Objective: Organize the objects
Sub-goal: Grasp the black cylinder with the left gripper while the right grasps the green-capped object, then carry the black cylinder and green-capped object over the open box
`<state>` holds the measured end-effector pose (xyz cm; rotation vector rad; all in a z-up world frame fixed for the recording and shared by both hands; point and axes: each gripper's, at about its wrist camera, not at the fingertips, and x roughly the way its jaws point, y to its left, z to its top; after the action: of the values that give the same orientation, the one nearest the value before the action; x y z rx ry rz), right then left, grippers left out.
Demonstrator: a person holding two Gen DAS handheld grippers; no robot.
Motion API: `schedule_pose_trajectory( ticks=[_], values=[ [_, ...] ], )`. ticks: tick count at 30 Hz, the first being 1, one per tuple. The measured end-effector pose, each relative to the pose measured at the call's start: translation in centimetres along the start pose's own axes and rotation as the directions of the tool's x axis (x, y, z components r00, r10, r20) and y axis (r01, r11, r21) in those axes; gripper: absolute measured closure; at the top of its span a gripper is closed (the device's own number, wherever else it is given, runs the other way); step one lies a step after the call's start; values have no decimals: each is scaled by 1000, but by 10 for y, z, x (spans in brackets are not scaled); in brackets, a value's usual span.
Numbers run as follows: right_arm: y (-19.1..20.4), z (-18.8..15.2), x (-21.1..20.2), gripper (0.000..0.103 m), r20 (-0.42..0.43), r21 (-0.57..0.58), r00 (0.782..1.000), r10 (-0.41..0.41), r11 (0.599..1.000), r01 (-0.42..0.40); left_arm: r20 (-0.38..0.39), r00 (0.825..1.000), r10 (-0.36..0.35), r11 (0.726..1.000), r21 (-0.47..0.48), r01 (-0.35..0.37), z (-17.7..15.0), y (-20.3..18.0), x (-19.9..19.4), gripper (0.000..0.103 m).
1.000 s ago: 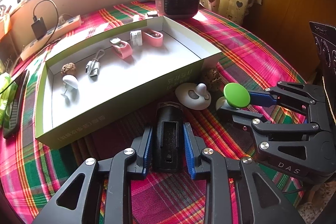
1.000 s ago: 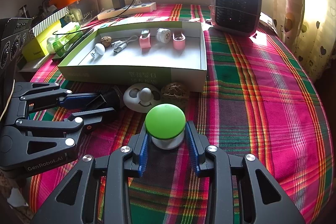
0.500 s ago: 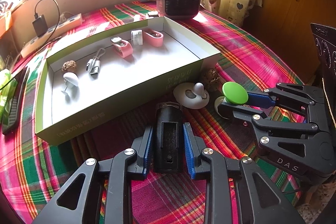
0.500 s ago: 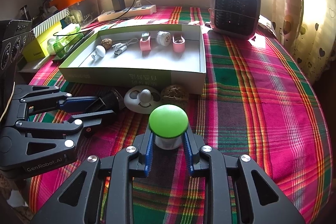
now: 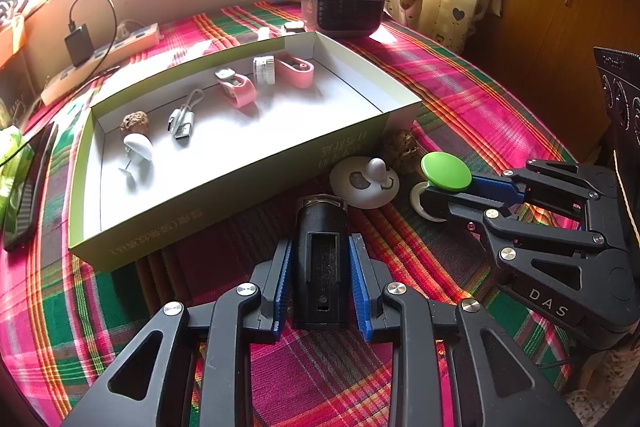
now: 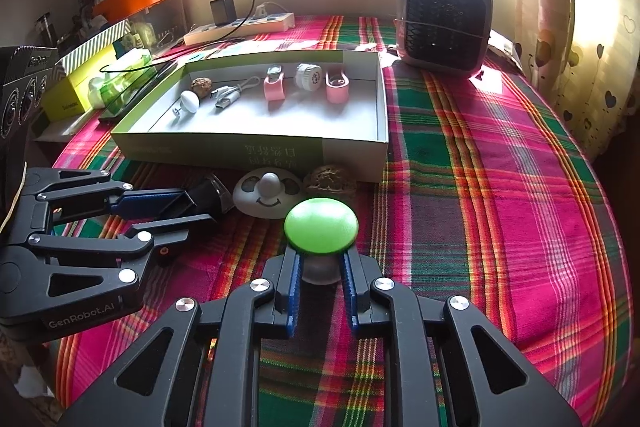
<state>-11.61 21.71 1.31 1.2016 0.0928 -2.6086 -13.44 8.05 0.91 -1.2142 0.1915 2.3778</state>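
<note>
My left gripper is shut on a black rectangular device, held just in front of the green-sided box. My right gripper is shut on the white stem of a green-capped mushroom-shaped object, lifted slightly off the cloth. The right gripper also shows in the left wrist view, and the left gripper in the right wrist view. The box holds a pink clip, a white round piece, another pink clip, a USB cable, a walnut and a white pin.
A white smiley disc and a walnut lie on the plaid cloth against the box front. A small heater stands behind the box. A power strip with charger lies at the back left, with boxes and a phone on the left.
My right gripper has closed tighter on the mushroom object's stem and raised it a little. My left gripper keeps hold of the black device and has shifted slightly back from the box.
</note>
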Motion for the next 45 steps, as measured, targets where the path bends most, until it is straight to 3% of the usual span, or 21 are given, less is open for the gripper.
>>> schedule_pose_trajectory(
  ticks=[21,45],
  values=[
    [-1,5,-13,85,46,24,999,10,1000,-12,32,999,-4,999,-35,5,1,7,-14,78],
    [7,47,-18,85,103,-3,994,38,999,-38,94,995,35,995,-95,-26,27,41,-36,78]
  ],
)
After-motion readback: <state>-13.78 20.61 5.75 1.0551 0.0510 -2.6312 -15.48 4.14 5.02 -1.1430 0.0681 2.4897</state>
